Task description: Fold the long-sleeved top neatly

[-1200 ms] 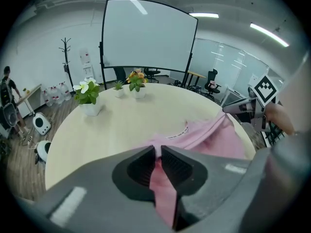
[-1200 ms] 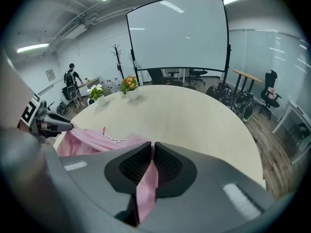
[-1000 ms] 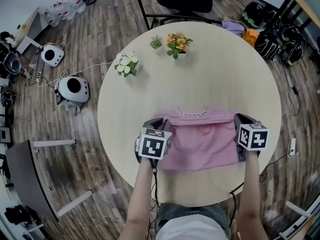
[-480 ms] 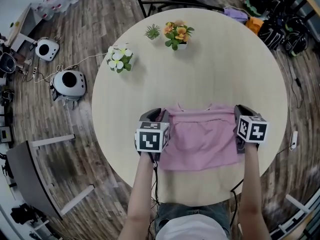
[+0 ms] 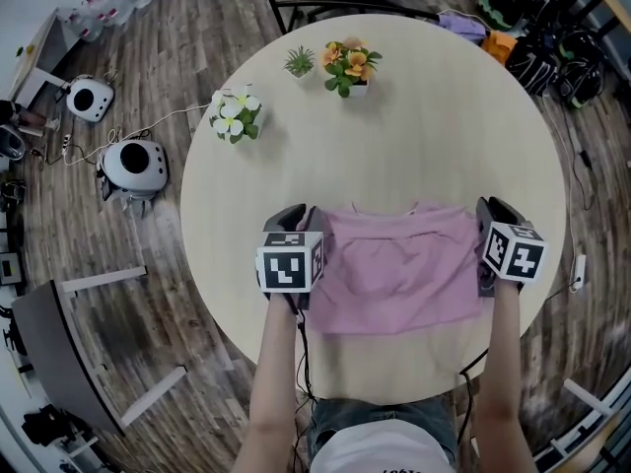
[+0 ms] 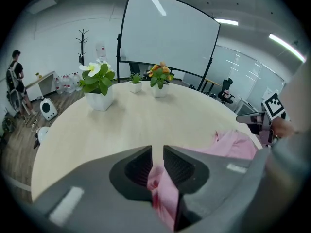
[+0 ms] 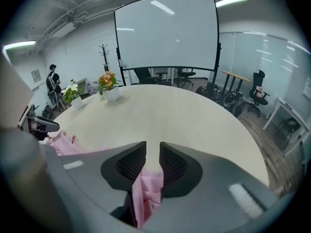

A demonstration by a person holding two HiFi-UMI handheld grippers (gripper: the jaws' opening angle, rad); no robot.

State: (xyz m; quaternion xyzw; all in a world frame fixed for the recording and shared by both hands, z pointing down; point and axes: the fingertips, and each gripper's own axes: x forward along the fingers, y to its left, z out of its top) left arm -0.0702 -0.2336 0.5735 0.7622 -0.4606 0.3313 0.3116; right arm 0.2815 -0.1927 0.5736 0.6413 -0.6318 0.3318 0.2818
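The pink long-sleeved top [image 5: 399, 269] lies folded into a rectangle near the front of the round table [image 5: 414, 136], collar toward the far side. My left gripper [image 5: 304, 223] holds its left edge, and pink cloth [image 6: 163, 191] is pinched between the jaws. At the top's right edge, my right gripper [image 5: 490, 217] is shut on a fold of the same fabric [image 7: 146, 191]. Both arms reach in from the table's near side.
A white-flowered pot [image 5: 235, 116], a small green plant [image 5: 300, 63] and an orange-flowered pot [image 5: 350, 67] stand at the far left of the table. Round robot vacuums [image 5: 133, 166] and cables lie on the wooden floor at left. Bags [image 5: 537, 62] sit at the far right.
Both grippers have moved apart, the right one further right and the left one slightly left, drawing the pink top wider and flatter between them.
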